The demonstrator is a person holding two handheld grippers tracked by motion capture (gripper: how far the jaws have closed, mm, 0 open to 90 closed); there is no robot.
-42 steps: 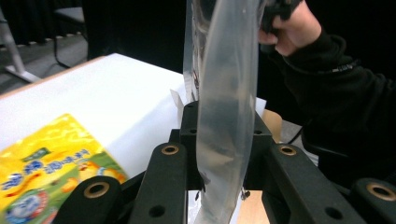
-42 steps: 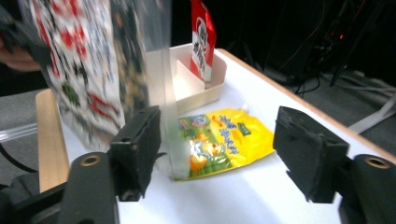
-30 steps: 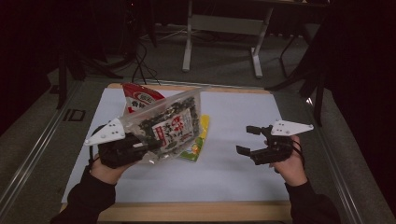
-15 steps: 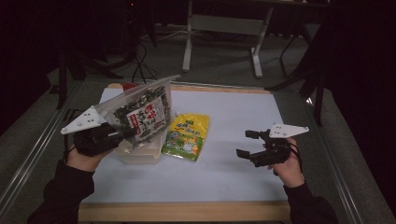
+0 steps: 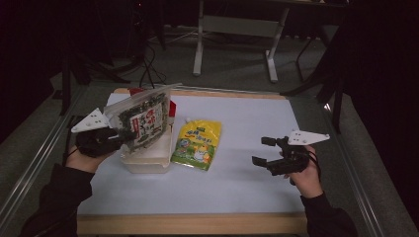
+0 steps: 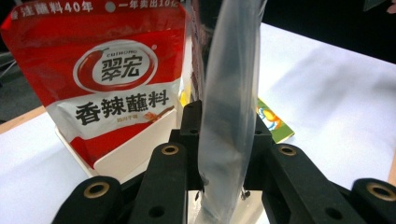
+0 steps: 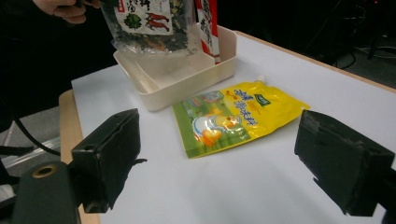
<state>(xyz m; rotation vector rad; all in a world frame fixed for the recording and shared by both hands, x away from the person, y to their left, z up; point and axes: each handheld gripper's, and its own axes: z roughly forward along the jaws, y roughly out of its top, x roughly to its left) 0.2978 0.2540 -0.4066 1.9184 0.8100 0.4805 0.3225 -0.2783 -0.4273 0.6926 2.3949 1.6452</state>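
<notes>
White tabletop (image 5: 237, 187) bare at front, left gripper (image 5: 116, 136) clamping seaweed bag (image 5: 143, 118) seemingly above tub (image 5: 148, 160), right gripper (image 5: 264, 150) agape.

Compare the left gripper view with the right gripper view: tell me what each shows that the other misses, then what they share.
The left gripper view alone shows the left gripper shut on the edge of the clear bag, and the full front of the red packet with its white label.

The right gripper view alone shows the right gripper open with nothing between its jaws, the inside of the cream tray, and the dark contents of the clear bag hanging over it.

Both show the yellow pouch lying flat on the white table, the red packet and the tray.
</notes>
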